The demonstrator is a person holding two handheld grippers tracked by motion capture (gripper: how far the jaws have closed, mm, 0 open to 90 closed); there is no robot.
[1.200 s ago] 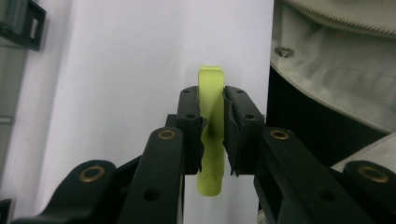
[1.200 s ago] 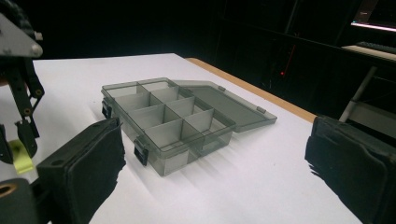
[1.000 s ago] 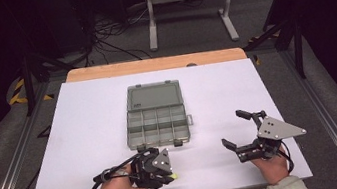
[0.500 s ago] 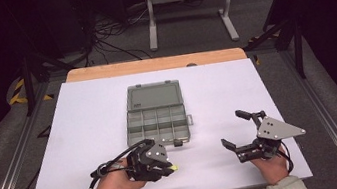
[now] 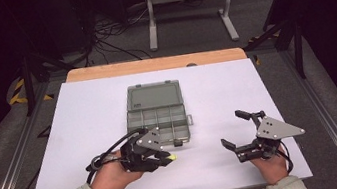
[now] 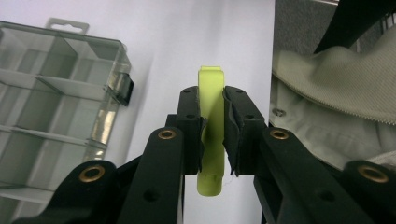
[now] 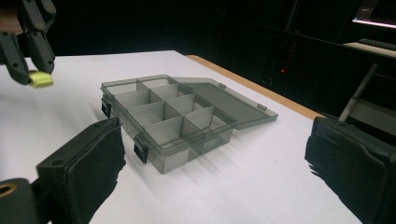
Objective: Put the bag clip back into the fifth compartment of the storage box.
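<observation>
My left gripper (image 5: 168, 156) clamps the yellow-green clip (image 6: 211, 130), just near of the open organizer box (image 5: 156, 112). My right gripper (image 5: 235, 130) gapes, holding nothing.

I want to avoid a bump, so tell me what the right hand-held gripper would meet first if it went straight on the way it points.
Probably the open grey clear-plastic compartment box: in the right gripper view it lies straight ahead between the wide-open jaws of the right hand-held gripper, with bare white table before it.
</observation>
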